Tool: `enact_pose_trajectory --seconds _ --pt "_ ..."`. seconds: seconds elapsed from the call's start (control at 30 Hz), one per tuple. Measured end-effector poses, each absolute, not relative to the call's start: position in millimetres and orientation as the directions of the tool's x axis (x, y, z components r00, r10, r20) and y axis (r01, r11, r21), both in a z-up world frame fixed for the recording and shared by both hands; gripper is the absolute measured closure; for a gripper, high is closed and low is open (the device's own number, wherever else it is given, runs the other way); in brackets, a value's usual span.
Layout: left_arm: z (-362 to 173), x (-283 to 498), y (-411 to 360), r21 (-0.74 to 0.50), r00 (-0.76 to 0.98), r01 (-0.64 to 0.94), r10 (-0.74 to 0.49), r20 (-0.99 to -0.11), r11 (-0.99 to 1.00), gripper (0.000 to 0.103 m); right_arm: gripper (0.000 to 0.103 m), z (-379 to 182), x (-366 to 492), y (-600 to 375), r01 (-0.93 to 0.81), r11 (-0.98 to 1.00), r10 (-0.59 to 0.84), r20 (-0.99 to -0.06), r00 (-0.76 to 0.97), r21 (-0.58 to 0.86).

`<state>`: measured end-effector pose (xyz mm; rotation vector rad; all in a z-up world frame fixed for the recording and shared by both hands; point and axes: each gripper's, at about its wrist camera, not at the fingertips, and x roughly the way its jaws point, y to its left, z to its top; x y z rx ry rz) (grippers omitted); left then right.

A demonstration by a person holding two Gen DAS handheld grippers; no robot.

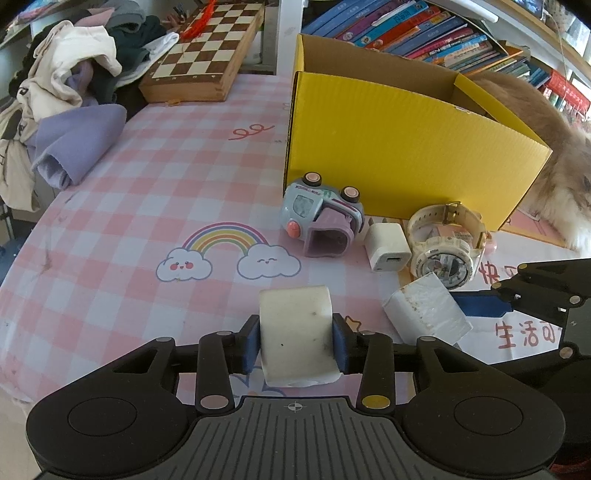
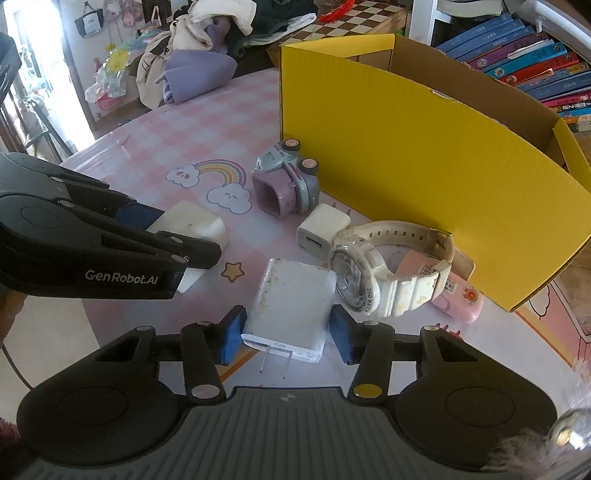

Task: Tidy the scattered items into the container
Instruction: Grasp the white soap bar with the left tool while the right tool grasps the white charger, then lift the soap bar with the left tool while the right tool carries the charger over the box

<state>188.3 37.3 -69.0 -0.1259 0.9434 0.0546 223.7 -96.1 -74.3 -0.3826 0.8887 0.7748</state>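
Note:
My left gripper (image 1: pixel 297 343) is shut on a white rounded block (image 1: pixel 295 317), with both blue pads against its sides, just over the pink checked tablecloth (image 1: pixel 147 184). My right gripper (image 2: pixel 288 334) has its pads against the sides of a large white plug adapter (image 2: pixel 291 295) that lies flat, prongs toward me. Ahead lie a toy truck (image 2: pixel 286 181) on its side, a small white charger cube (image 2: pixel 323 229), a white wristwatch (image 2: pixel 388 266) and a pink item (image 2: pixel 461 299). Behind them stands the open yellow cardboard box (image 2: pixel 406 129). The left gripper (image 2: pixel 110 236) shows at the left with its block (image 2: pixel 192 221).
A furry cat (image 1: pixel 554 166) stands at the right, behind and beside the box (image 1: pixel 406 147). A wooden chessboard (image 1: pixel 207 55) and a heap of clothes (image 1: pixel 74 74) occupy the far left of the table. Stacked books (image 1: pixel 424 29) are behind the box.

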Motion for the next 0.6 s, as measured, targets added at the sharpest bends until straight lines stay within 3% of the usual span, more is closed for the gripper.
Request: enact_pose_trajectory --seconds 0.17,0.6 --pt "-69.3 187.2 39.4 -0.094 0.59 -0.096 -0.019 -0.807 0.991 0.065 0.053 -75.0 222.7 -93.2 -0.735 0.678 0.432 -0.809 0.398 0.001" --pt "-61.1 178.5 36.1 -0.136 0.606 -0.072 -0.065 -0.793 0.988 0.074 0.058 -68.9 215.2 -98.9 -0.735 0.678 0.435 -0.806 0.4 0.001"
